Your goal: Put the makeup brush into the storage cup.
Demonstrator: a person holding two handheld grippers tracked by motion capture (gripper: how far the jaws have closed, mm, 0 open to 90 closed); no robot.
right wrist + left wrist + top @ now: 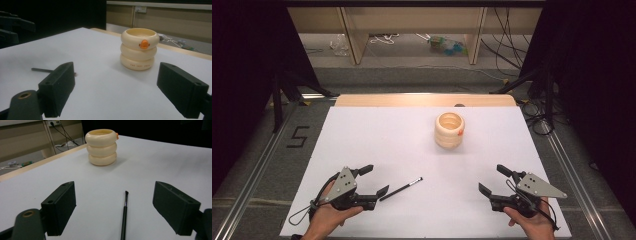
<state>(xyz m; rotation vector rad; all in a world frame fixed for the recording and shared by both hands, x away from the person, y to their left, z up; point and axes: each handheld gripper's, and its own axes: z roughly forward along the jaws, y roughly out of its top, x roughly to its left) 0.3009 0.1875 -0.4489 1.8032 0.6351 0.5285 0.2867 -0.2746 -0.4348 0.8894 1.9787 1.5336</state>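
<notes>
The brush [401, 189], thin and black, lies flat on the white table [377, 145] near the front, just beside the tip of the left gripper [377, 181], its bristle end pointing away toward the middle of the board. In the left gripper view it runs straight up between the two black jaws, touching neither, and those jaws stand wide apart with nothing in them. Over on the other side, the right gripper [495, 179] sits low above the table, held in the person's hand, jaws likewise spread wide and empty; it is well apart from the brush. From the right gripper view the brush shows as a dark line on the table, partly hidden behind the near jaw. Farther back stands the cream holder [449, 130], three stacked rings, upright, open at the top, with a small orange knob on its side. It is well apart from both grippers and from the brush.
</notes>
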